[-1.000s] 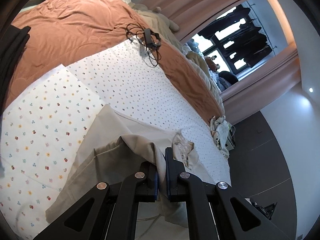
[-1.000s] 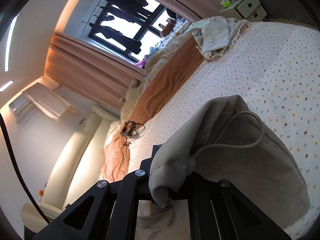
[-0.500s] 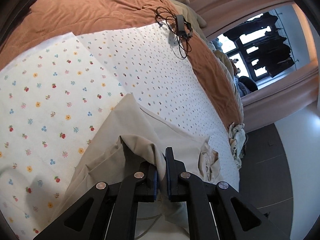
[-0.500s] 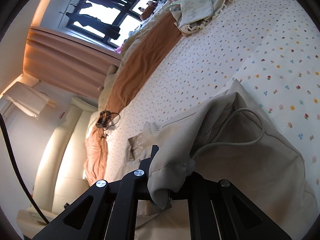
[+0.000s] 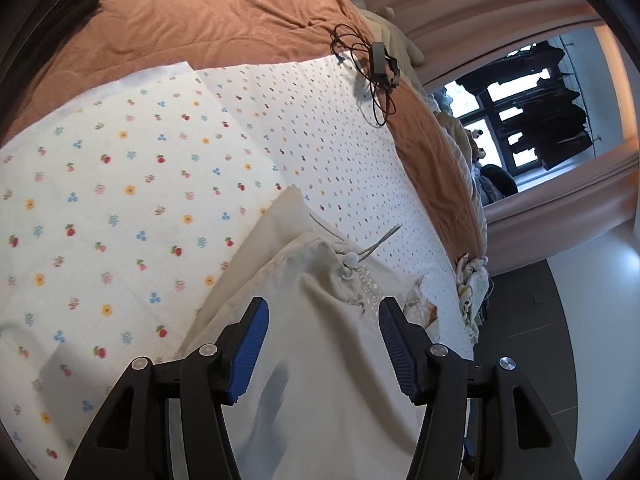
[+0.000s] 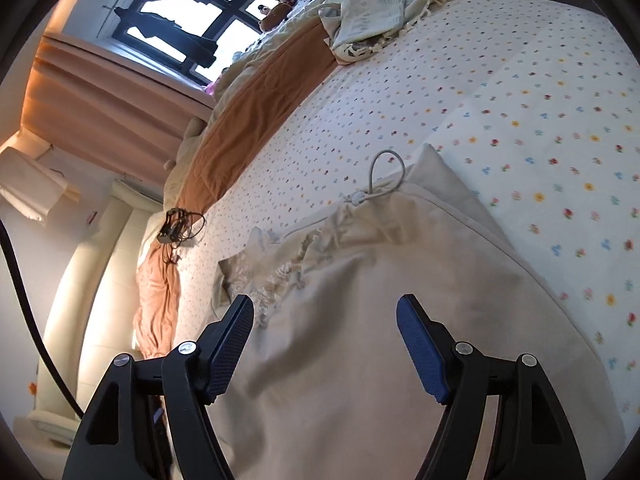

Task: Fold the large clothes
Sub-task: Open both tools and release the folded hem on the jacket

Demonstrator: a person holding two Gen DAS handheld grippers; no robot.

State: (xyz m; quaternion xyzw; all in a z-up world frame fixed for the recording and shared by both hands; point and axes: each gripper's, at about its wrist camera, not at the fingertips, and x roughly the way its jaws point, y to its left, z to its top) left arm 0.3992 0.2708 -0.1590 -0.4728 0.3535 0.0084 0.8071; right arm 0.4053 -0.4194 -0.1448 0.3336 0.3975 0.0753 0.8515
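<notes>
A beige garment (image 5: 320, 360) with a drawstring and toggle (image 5: 352, 258) lies folded on the floral bed sheet (image 5: 120, 208). It also shows in the right wrist view (image 6: 360, 340), with its cord loop (image 6: 380, 172) lying on the sheet (image 6: 540, 140). My left gripper (image 5: 322, 320) is open and empty just above the cloth. My right gripper (image 6: 324, 320) is open and empty over the same garment. Nothing is between either pair of blue pads.
A rust-brown blanket (image 5: 200, 12) covers the far side of the bed. A black cable bundle with an adapter (image 5: 376, 64) lies at the sheet's edge. A crumpled pale cloth pile (image 6: 372, 20) sits at the bed's corner. Curtains and a window (image 6: 180, 12) are beyond.
Both grippers were shut on the beige garment and holding it up. Both have opened and let it go, and it now lies flat on the sheet.
</notes>
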